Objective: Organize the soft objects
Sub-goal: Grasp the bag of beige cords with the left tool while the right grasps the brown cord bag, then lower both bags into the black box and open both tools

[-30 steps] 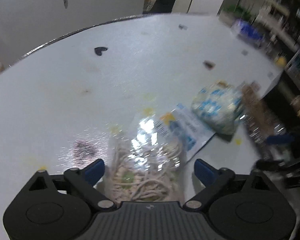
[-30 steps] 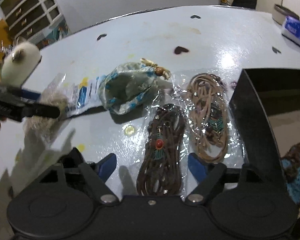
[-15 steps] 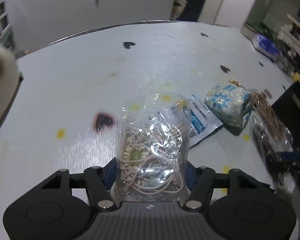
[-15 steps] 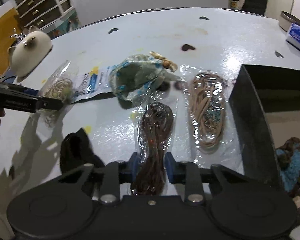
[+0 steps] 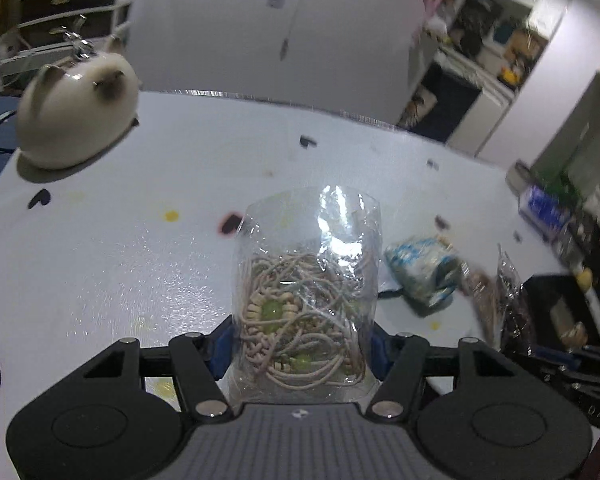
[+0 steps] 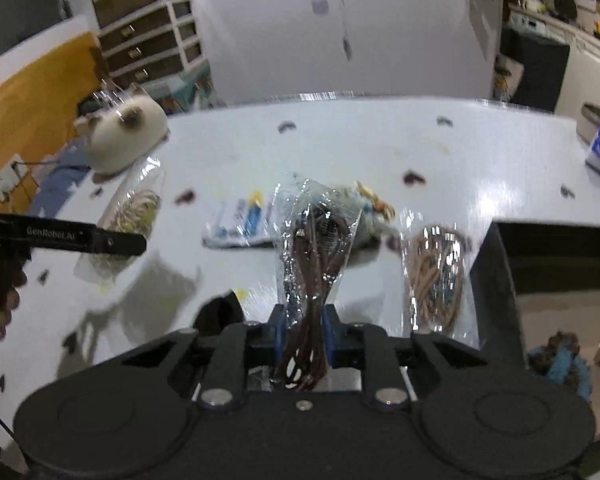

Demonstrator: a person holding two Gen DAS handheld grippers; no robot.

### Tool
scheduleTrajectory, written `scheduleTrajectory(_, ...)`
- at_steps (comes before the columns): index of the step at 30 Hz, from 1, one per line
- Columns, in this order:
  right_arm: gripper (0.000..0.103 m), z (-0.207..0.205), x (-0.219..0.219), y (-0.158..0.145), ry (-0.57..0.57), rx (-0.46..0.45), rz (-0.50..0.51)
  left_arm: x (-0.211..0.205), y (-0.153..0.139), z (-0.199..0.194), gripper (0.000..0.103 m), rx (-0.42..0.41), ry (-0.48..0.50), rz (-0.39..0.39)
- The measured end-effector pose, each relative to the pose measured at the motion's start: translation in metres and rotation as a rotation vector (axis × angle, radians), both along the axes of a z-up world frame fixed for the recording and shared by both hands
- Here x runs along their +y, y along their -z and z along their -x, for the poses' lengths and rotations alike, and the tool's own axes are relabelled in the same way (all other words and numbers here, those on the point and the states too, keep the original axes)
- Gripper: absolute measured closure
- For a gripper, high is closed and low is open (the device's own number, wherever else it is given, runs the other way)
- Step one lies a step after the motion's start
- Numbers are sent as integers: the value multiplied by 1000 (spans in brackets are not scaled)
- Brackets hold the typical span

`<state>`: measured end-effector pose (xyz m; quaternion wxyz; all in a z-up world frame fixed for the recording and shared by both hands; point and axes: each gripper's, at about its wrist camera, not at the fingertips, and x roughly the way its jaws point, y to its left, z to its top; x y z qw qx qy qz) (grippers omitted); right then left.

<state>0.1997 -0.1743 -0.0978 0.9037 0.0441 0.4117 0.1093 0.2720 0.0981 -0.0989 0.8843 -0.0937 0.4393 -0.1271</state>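
Downward-tilted, both tongs [image 5: 302, 350] [image 6: 303, 338] around packets [image 5: 306, 300] [image 6: 312, 248].

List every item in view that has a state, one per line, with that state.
Left tool: shut on the beige cord bag, held off the table.
Right tool: shut on the brown cord bag, lifted.
Tan cord bag: lying flat on the table beside the black bin.
Floral pouch: resting on the table.
Printed packet: lying flat.
Cat figure: sitting at the table's edge.
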Motion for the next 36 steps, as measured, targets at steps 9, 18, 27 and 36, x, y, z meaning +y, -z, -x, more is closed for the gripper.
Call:
scheduleTrajectory(9,84,17,-34,-28,-7,-85,-69,-43,-39,34,40,-95,-30,57)
scheduleTrajectory(18,84,35,-100,-42,-12,-115,-69,-115,-55,59,40,-122,-47,71)
scheduleTrajectory(27,83,32,-177,-32,-10,-65,-40,-187,-57,67,40,-129,-12,73)
scheduleTrajectory(36,83,17,-221,13,-37,96,-10,-239,-59,56,40,-130,99,55)
